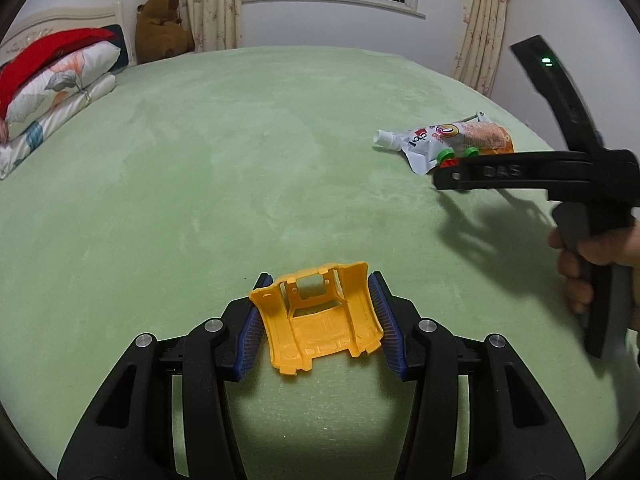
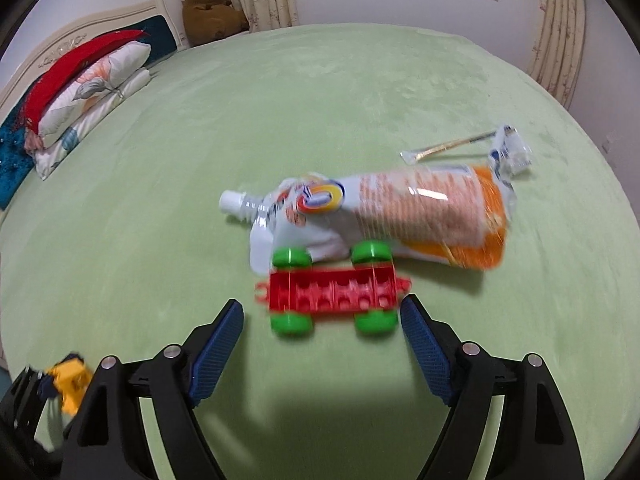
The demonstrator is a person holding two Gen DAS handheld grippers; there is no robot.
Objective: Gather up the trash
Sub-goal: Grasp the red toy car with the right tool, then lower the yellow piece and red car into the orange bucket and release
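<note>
Showing "DAS" in raised letters, the right gripper (image 1: 444, 178) body.

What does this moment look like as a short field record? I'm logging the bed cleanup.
surface: green bedspread
left tool: shut on the yellow plastic shell
right tool: open, nothing between its pads, pointing at the red wheeled base
red wheeled base: on the bedspread, four green wheels, just in front of the spouted pouch
other trash: clear wrapper and thin stick beyond the pouch
background: pillows, brown plush toy
</note>
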